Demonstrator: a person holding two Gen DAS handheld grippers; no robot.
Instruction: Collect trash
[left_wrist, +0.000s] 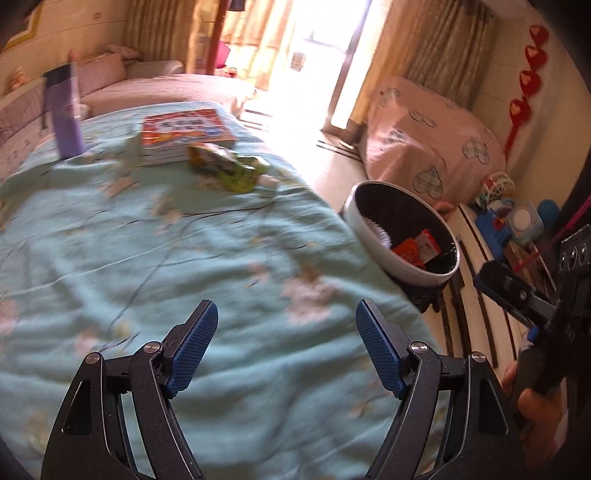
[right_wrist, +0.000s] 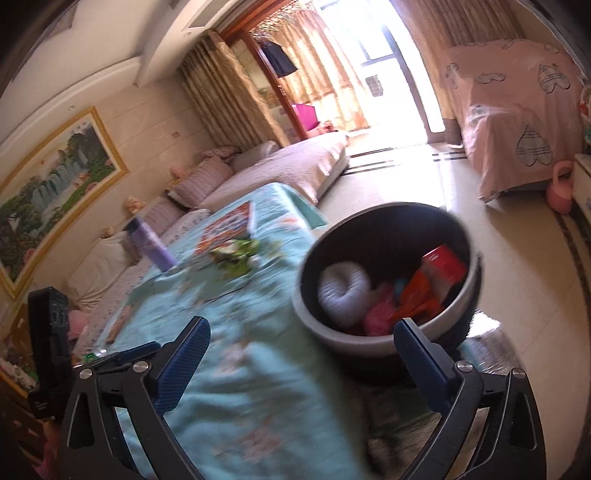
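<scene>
Teal quilted bedspread fills the ground under both of your tools. Your left gripper stands spread wide, blue ribbed pads apart, nothing between them, only quilt below. Your right gripper is also wide open and empty; its far pad sits just in front of the round white-walled, black-lined trash bin.

The remaining trash is a crumpled green-and-yellow snack wrapper, lying on the quilt touching the near edge of the red-and-white boxed book stack. From your left tongs it sits at about 11 o'clock, well apart up the bed. From your right tongs the same wrapper sits at about 11 o'clock too, also well apart. Its long axis looks to run roughly 10-to-4 in the left view; blur makes this uncertain.

The left hand looks the nearer and better lined up, judged by how centrally the wrapper falls ahead of it. The bin is at 2 o'clock of the left tongs, beside the bed edge, already holding red cartons, something pink and a white pleated cup.

A lilac upright bottle stands at 10 o'clock, apart from the wrapper; it does not look like trash.
</scene>
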